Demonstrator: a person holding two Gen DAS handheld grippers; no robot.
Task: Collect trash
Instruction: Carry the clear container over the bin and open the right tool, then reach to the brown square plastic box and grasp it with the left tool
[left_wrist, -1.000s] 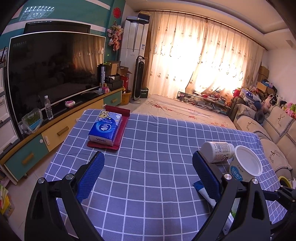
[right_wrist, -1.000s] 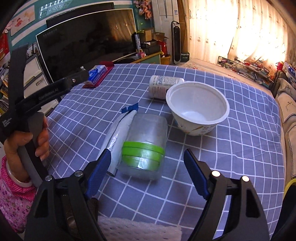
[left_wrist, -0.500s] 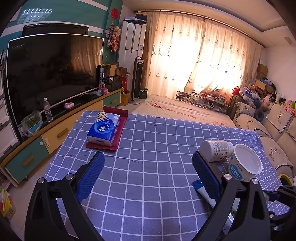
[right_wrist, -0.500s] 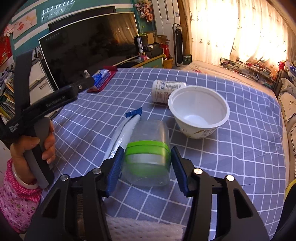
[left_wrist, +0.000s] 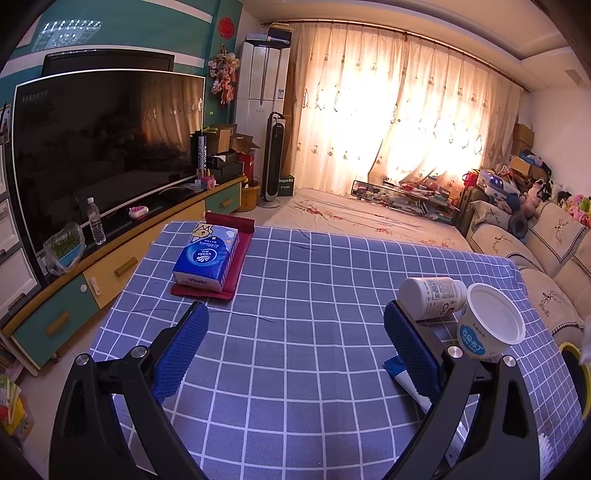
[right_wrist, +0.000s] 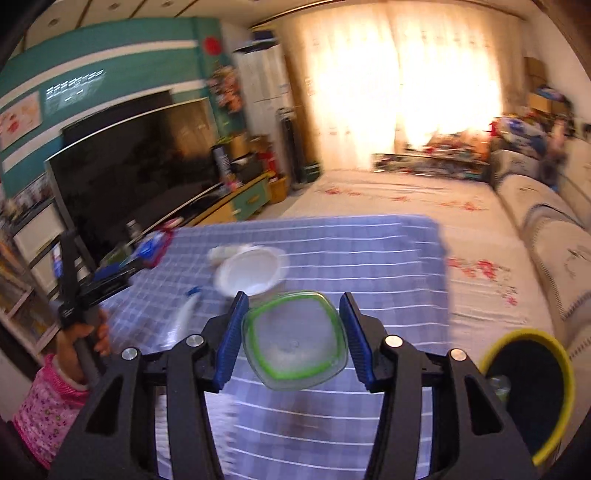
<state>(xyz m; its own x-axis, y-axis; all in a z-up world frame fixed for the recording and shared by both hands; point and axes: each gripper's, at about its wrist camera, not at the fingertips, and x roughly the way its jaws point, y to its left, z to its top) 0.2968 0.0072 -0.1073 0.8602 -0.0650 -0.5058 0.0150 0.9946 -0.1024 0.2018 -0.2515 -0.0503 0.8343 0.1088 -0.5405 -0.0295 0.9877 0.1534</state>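
One clear green-banded jar (right_wrist: 295, 339) between right tool (right_wrist: 293, 341) pads, base toward camera.

Black plastic right claw (right_wrist: 293, 334) with blue textured pads (right_wrist: 229, 339) and silver screws; pink floral sleeve (right_wrist: 44, 402) at eight o'clock.

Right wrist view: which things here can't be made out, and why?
- White cup and the bottle behind it: smeared by motion blur.
- Bin at right: cut off by the frame edge, contents dark.
- Clear jar in the right tongs: seen end-on, its length hidden.
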